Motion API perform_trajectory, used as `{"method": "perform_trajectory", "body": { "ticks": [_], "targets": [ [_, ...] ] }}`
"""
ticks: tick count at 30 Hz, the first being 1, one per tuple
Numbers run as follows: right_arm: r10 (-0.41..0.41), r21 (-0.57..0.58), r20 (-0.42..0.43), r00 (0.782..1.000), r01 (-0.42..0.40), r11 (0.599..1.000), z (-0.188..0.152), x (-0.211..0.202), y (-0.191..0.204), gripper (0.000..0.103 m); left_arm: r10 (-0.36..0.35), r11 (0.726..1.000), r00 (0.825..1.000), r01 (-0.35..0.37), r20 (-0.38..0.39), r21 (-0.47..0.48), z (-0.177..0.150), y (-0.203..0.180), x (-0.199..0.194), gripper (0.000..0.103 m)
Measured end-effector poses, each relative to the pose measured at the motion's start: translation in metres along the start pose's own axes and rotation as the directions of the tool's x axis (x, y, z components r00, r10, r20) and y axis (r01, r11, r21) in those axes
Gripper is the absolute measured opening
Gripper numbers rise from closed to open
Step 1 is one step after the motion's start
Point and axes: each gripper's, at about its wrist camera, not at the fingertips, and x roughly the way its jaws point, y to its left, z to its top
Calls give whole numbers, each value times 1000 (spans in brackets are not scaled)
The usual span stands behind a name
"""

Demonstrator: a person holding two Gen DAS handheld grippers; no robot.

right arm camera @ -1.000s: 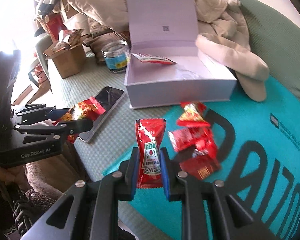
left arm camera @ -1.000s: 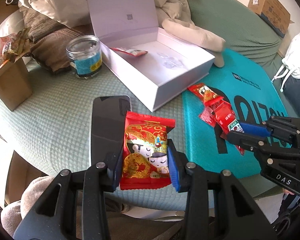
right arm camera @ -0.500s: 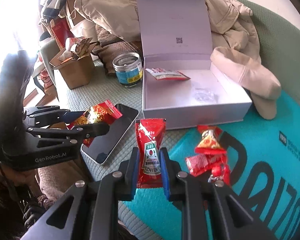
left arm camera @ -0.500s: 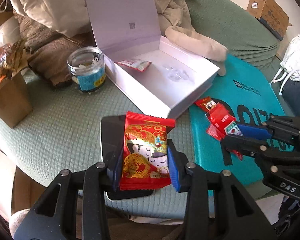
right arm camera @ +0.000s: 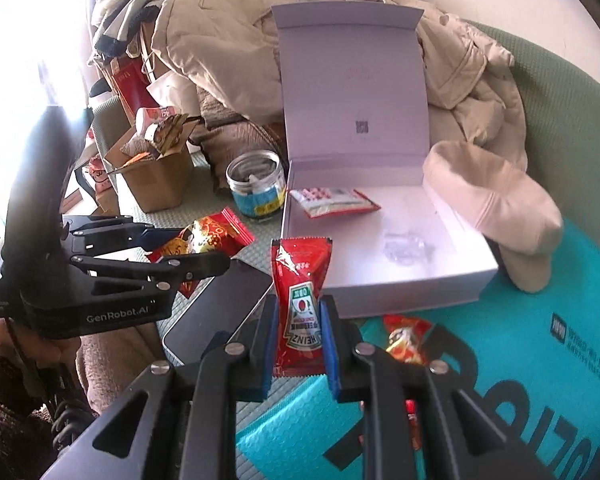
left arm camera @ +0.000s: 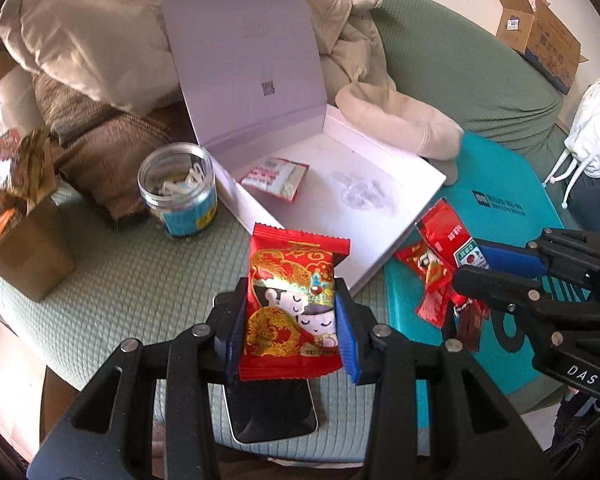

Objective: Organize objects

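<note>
Right wrist: hand-held gripper (right arm camera: pixel 298 354) clamps ketchup sachet (right arm camera: pixel 300 304) upright, long axis along its fingers.

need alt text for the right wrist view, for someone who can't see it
The right hand-held gripper pinches a red ketchup packet in front of an open white box. At left, the left hand-held gripper holds a red snack packet above a phone.

One open white box (left arm camera: pixel 384 200) with one snack packet (left arm camera: pixel 274 178) inside; one ketchup sachet (right arm camera: pixel 302 304); one red candy packet (left arm camera: pixel 294 300); one phone (right arm camera: pixel 220 312); one clear jar (left arm camera: pixel 178 188); one beige cap (right arm camera: pixel 496 208); one teal mailer (right arm camera: pixel 560 320); two grippers.
</note>
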Motion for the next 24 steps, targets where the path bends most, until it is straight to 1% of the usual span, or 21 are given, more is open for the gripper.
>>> {"method": "perform_trajectory", "body": {
  "ticks": [8, 11, 15, 24],
  "targets": [
    [-5, -18, 39, 999, 6, 1000, 25, -3, -15, 20, 1, 1000, 1000, -1, 10, 25, 29, -7, 6, 37],
    [-9, -21, 52, 999, 10, 1000, 34, -2, -23, 20, 17, 999, 1000, -17, 12, 40, 40, -10, 12, 37],
    [-14, -16, 57, 998, 15, 1000, 44, 4, -35, 20, 5, 999, 1000, -5, 5, 46, 55, -14, 23, 37],
    [-16, -26, 53, 998, 17, 1000, 66, 23, -61, 20, 7, 996, 1000, -6, -14, 85, 82, -23, 50, 37]
  ]
}}
